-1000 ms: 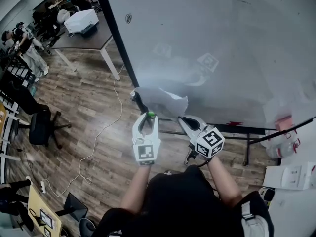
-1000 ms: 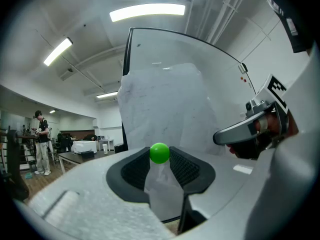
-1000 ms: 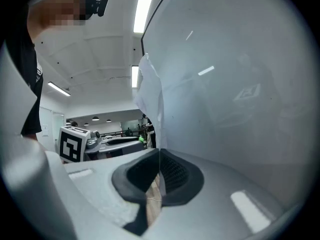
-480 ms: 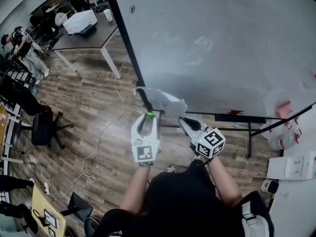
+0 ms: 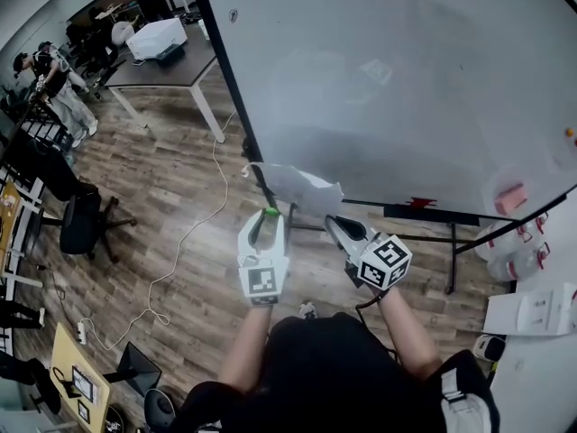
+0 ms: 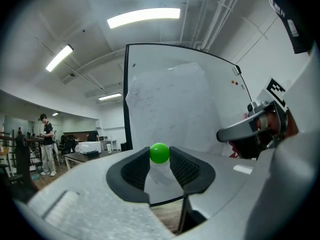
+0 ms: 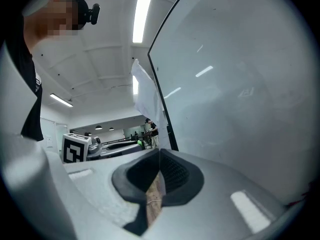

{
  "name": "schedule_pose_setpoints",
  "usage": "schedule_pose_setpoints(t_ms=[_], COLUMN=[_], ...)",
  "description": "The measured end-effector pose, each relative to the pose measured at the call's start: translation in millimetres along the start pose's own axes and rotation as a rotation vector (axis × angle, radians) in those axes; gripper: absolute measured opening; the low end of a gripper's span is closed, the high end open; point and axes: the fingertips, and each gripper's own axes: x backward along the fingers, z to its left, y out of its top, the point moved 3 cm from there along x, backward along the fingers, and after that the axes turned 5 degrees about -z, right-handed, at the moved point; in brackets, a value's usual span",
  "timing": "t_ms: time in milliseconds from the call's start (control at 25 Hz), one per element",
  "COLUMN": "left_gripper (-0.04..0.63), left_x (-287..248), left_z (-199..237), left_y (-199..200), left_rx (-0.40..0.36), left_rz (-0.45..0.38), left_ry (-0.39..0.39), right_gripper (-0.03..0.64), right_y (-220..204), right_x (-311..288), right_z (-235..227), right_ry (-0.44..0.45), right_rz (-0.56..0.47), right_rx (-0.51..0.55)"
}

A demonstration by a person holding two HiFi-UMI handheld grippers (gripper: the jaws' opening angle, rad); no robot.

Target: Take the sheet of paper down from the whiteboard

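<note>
My right claw: jaws pressed together on the near edge of the sheet of paper, which rises edge-on straight ahead of the tips. My left claw: closed on a green ball at its tips, nothing else. The sheet sits between my claws and the whiteboard, apparently clear of the board. Its long axis runs from the right claw's tip leftward, across the left claw's front. Judged: it is off the board, and the right claw alone carries it.

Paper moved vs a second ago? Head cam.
Yes. The sheet of paper, pinched in the right gripper, has come away from the whiteboard toward the person: it sat above the bottom rail, now it overlaps it.
</note>
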Motion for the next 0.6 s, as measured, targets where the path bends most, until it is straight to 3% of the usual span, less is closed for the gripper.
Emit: schedule_pose_setpoints(t_ms=[600], left_gripper=[0.135], left_x=[70], left_z=[-130], left_y=[29], left_rx=[0.008], left_rz=[0.02], left_ry=[-0.014], right_gripper=[0.005], right_y=[-3], right_x=[148], right_z=[3], right_ry=[-0.038], right_rz=[0.014], right_rx=[0.0])
